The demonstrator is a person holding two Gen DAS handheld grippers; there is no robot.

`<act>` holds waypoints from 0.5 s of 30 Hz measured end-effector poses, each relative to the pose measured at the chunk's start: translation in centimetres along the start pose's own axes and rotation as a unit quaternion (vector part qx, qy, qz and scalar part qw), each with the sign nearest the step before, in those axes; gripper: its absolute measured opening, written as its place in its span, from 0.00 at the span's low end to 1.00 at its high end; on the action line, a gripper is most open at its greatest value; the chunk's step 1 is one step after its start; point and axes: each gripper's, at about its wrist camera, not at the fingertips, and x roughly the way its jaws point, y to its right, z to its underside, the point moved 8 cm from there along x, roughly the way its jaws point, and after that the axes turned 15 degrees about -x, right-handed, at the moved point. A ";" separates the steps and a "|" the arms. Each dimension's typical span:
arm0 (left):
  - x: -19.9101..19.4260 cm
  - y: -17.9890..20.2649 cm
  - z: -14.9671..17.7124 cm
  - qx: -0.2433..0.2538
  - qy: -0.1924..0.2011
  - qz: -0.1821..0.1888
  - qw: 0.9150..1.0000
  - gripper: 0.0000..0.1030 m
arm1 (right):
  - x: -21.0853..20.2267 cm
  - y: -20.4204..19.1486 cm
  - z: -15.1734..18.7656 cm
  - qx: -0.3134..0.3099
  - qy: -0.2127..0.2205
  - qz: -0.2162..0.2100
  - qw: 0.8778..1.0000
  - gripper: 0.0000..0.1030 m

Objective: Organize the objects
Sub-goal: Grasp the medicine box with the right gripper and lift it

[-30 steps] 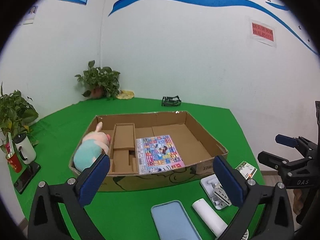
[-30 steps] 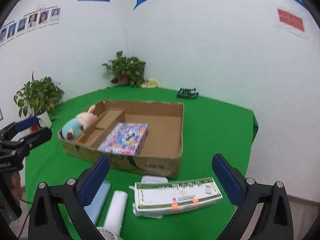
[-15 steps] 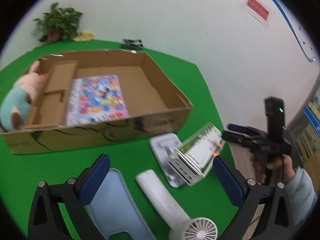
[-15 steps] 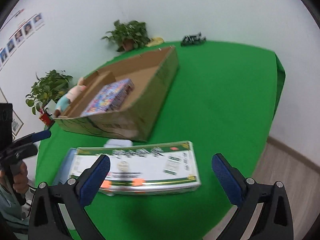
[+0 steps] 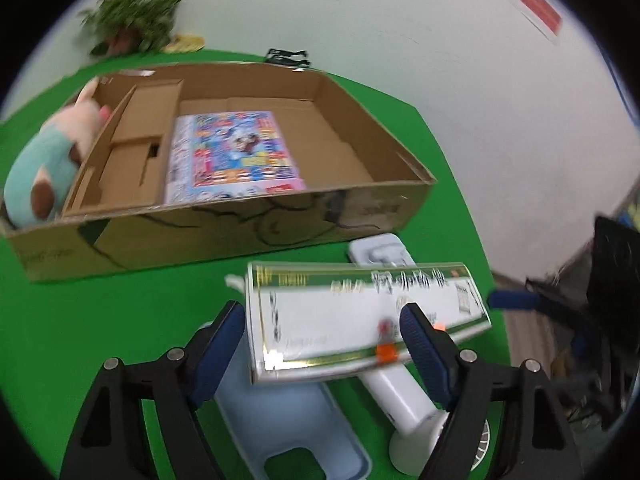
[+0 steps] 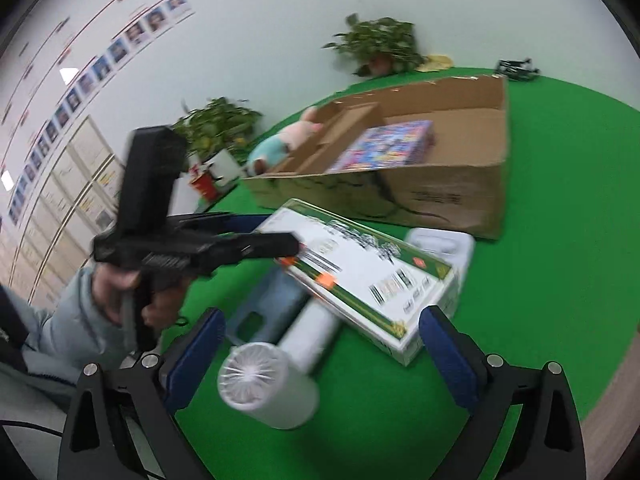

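A long white and green box (image 5: 360, 316) lies tilted on top of a white handheld fan (image 6: 276, 372), a pale blue phone case (image 5: 288, 432) and a white flat item (image 5: 384, 250). My left gripper (image 5: 324, 344) is open with its fingers either side of the box's near edge; it also shows in the right wrist view (image 6: 276, 246) at the box's left end. My right gripper (image 6: 320, 354) is open, just short of the fan and the box (image 6: 368, 272). Behind stands a cardboard tray (image 5: 224, 224) with a colourful book (image 5: 232, 156) and a plush toy (image 5: 44, 164).
Green cloth covers the round table (image 6: 560, 184). Potted plants (image 6: 380, 46) stand at the far edge by the wall. A red cup and a white mug (image 6: 208, 172) stand left of the tray. A black clip-like object (image 5: 288, 57) lies behind the tray.
The left gripper has closed in on the white and green box, its fingers now narrower and around the near edge. The right gripper has swung left and dropped toward the fan.
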 end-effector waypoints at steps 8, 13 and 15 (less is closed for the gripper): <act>-1.4 -2.9 -2.0 -0.051 0.001 0.009 0.999 0.77 | 2.8 0.4 -3.6 -0.085 -0.042 0.070 0.993 0.95; -1.4 -3.2 -0.3 -0.066 -0.025 0.028 0.997 0.77 | 7.3 -0.4 -3.7 -0.082 -0.110 0.024 0.990 0.94; -1.2 -3.7 0.0 -0.088 -0.035 0.044 0.995 0.77 | 8.3 -2.3 -3.9 -0.092 -0.119 0.010 0.989 0.92</act>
